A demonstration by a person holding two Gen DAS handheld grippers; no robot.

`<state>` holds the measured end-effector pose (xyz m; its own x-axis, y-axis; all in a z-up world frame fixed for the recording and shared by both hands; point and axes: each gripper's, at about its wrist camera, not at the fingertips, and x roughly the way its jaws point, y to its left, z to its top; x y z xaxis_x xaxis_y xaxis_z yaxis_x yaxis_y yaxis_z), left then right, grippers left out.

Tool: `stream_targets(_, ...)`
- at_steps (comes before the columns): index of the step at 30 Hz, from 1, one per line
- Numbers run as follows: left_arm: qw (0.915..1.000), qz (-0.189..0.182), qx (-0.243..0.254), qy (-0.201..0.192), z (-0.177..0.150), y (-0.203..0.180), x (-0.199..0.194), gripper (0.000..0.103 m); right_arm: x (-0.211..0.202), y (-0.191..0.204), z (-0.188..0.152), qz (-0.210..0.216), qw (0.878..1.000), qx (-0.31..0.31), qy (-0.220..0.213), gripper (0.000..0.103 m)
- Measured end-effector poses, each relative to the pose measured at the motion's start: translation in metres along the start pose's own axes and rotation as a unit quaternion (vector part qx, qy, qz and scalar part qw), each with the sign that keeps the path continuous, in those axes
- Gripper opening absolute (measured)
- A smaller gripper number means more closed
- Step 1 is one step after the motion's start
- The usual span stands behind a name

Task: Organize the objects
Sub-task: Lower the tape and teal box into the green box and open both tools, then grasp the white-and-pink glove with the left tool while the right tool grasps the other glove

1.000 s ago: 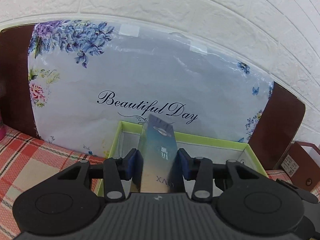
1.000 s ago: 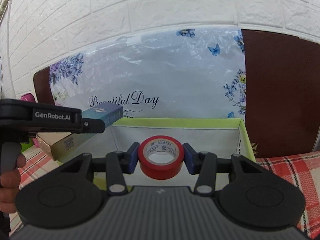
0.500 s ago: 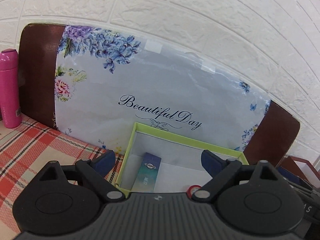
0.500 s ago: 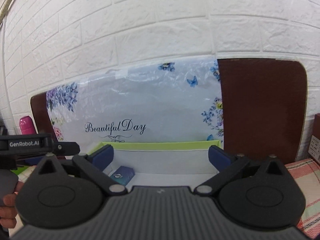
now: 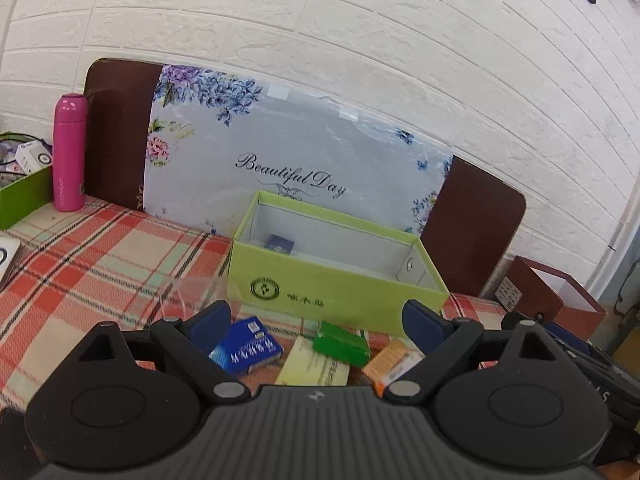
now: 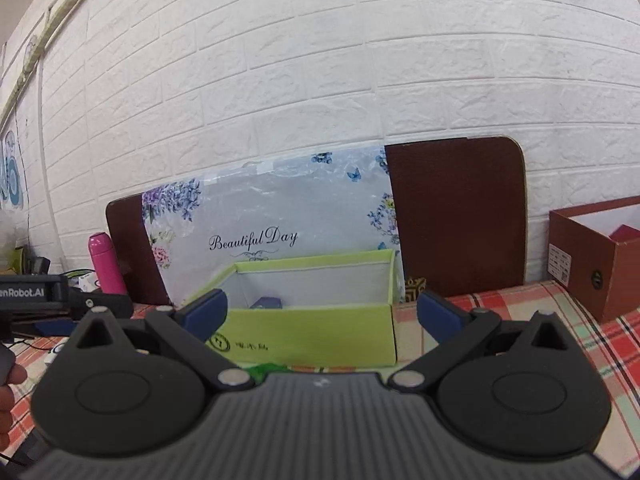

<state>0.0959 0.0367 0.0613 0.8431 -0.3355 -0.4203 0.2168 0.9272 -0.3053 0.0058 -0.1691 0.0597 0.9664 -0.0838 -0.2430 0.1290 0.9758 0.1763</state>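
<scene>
A lime-green open box (image 5: pixel 340 292) (image 6: pixel 312 336) stands on the checked tablecloth against a flowered board. Inside it lies a dark blue carton (image 5: pixel 280 244) (image 6: pixel 269 303); the red tape roll is hidden. My left gripper (image 5: pixel 316 320) is open and empty, back from the box's front wall. Below its fingers lie a blue packet (image 5: pixel 246 346), a green packet (image 5: pixel 341 343), a pale yellow box (image 5: pixel 312 368) and an orange box (image 5: pixel 394 362). My right gripper (image 6: pixel 322 314) is open and empty, in front of the box.
A pink flask (image 5: pixel 70 164) and a darker green box (image 5: pixel 22 196) stand at the left. A brown open box (image 6: pixel 596 256) sits at the right. The flowered board (image 5: pixel 280 160) leans on the white brick wall. A hand (image 6: pixel 10 392) holds the left gripper's handle.
Both grippers opened, leaving the blue carton and the red tape roll in the green box, then drew back from it. Loose packets in front of the box came into the left wrist view.
</scene>
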Motion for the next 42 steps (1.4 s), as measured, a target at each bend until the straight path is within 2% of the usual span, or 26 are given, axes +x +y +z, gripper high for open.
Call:
stream_targets(5, 0.9998, -0.003, -0.01, 0.015, -0.045, 0.004, -0.019, 0.096, -0.027, -0.004, -0.039, -0.007, 0.999, 0.014, 0.032, 0.103)
stream_targets(11, 0.9978, 0.007, -0.008, 0.065, -0.092, 0.006, -0.023, 0.096, -0.037, -0.002, -0.078, -0.025, 0.997, 0.007, 0.07, 0.103)
stream_targets(16, 0.9949, 0.009, -0.014, 0.1, -0.118, 0.01, -0.024, 0.096, -0.036, -0.005, -0.101, -0.021, 0.993, 0.02, 0.115, 0.103)
stream_targets(20, 0.9941, 0.003, 0.011, 0.108, -0.129, 0.005, -0.029, 0.096, -0.037, -0.007, -0.109, -0.018, 0.991, 0.029, 0.128, 0.103)
stream_targets(23, 0.9948, -0.001, 0.02, 0.1, -0.13, 0.002, -0.033, 0.096, -0.036, -0.007, -0.11, -0.018, 0.991, 0.033, 0.131, 0.103)
stream_targets(26, 0.996, 0.012, 0.03, 0.083, -0.121, -0.005, -0.022, 0.096, -0.035, -0.007, -0.109, -0.015, 0.99, 0.035, 0.133, 0.103)
stream_targets(31, 0.9954, 0.028, 0.048, 0.078, -0.114, -0.014, 0.003, 0.094, -0.038, -0.007, -0.106, -0.018, 0.991, 0.03, 0.128, 0.103)
stream_targets(33, 0.9935, 0.043, 0.065, 0.083, -0.113, -0.015, 0.009, 0.075, -0.036, -0.008, -0.102, -0.02, 0.992, 0.026, 0.124, 0.103)
stream_targets(34, 0.9919, 0.048, 0.074, 0.091, -0.113, -0.014, 0.012, 0.052, -0.034, -0.007, -0.099, -0.019, 0.992, 0.022, 0.12, 0.103)
stream_targets(35, 0.9913, 0.047, 0.079, 0.094, -0.112, -0.012, 0.013, 0.043, -0.031, -0.006, -0.095, -0.019, 0.993, 0.018, 0.116, 0.103)
stream_targets(36, 0.9918, 0.043, 0.077, 0.092, -0.111, -0.009, 0.012, 0.04, -0.027, -0.004, -0.091, -0.018, 0.993, 0.013, 0.113, 0.103)
stream_targets(39, 0.9937, 0.033, 0.059, 0.09, -0.101, 0.001, 0.004, 0.017, -0.013, 0.004, -0.08, -0.012, 0.994, -0.015, 0.109, 0.103)
stream_targets(40, 0.9947, 0.026, 0.047, 0.088, -0.097, 0.005, -0.002, 0.013, -0.009, 0.008, -0.076, -0.008, 0.994, -0.026, 0.109, 0.103)
stream_targets(42, 0.997, 0.005, 0.02, 0.075, -0.088, 0.013, -0.015, 0.013, 0.001, 0.016, -0.073, 0.005, 0.993, -0.047, 0.111, 0.103)
